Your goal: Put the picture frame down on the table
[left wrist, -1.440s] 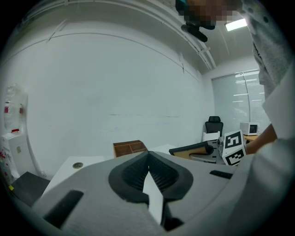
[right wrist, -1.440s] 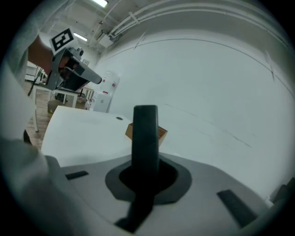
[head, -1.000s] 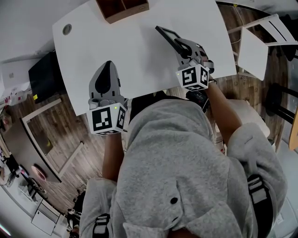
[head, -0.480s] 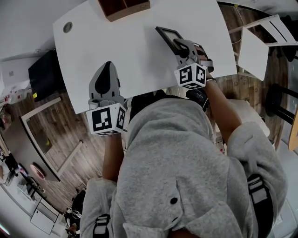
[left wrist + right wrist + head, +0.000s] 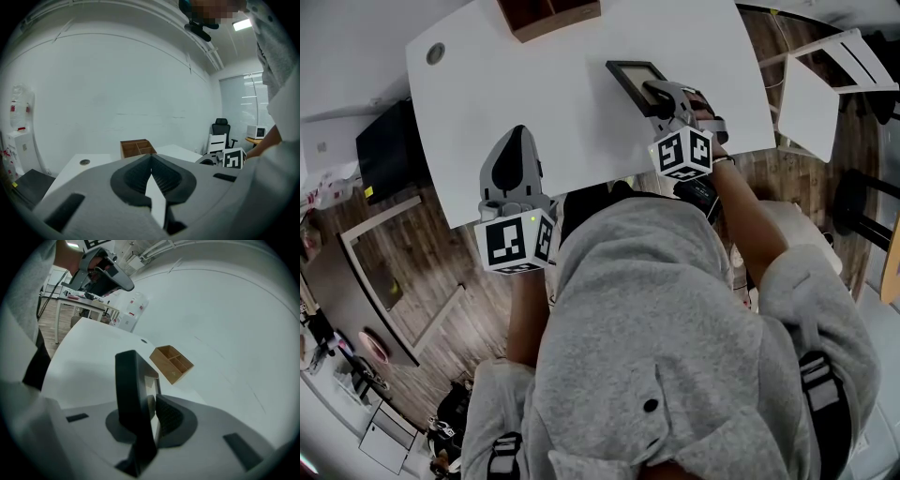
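The picture frame [image 5: 630, 75] is dark-rimmed with a pale inside. It is held over the right part of the white table [image 5: 534, 89], with its face turned mostly up. My right gripper [image 5: 656, 92] is shut on its near edge. In the right gripper view the picture frame [image 5: 133, 385] stands edge-on between the jaws of the right gripper [image 5: 151, 411]. Whether it touches the table I cannot tell. My left gripper [image 5: 517, 141] hovers at the table's near left edge. In its own view the left gripper [image 5: 151, 164] is shut on nothing.
A wooden box with compartments [image 5: 548, 14] stands at the table's far edge, wooden box [image 5: 171, 363] beyond the frame. A round cable hole [image 5: 437, 56] is at the far left corner. A white chair [image 5: 825, 89] stands right of the table, a black box [image 5: 389, 150] on the floor left.
The right gripper has rolled and sunk a little. The frame has turned from nearly edge-on to showing its face. The left gripper has stayed put.
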Tool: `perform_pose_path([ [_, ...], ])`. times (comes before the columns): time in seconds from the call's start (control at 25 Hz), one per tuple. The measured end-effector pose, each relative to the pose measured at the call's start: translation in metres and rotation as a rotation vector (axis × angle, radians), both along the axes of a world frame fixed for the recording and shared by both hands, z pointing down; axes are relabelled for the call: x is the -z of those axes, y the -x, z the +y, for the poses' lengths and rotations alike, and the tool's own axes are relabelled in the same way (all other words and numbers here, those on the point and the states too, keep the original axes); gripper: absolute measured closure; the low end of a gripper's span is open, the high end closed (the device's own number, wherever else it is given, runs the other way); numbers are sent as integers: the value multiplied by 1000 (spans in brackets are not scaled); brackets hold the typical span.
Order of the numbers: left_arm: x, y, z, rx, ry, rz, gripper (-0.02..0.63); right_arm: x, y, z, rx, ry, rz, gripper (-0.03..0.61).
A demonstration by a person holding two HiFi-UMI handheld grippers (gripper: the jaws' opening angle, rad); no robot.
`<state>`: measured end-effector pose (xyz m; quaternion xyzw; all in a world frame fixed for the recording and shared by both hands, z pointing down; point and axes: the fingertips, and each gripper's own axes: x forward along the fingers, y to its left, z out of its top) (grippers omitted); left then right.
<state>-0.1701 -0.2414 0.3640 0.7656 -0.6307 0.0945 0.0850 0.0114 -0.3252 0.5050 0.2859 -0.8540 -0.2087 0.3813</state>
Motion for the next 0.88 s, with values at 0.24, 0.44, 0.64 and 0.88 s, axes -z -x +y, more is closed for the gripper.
perform_pose_path([
  [0.24, 3, 2, 5, 9, -8, -4, 594, -13, 7, 15, 59, 91, 19, 443],
  [0.44, 4, 6, 9, 18, -10, -7, 594, -27, 13, 27, 116, 174, 49, 362],
  [0.64, 4, 7, 14, 26, -14, -8, 594, -42, 18, 42, 179, 268, 75, 307],
  [0.88, 5, 14, 19, 39, -16, -9, 594, -56, 22, 54, 235, 338, 137, 265],
])
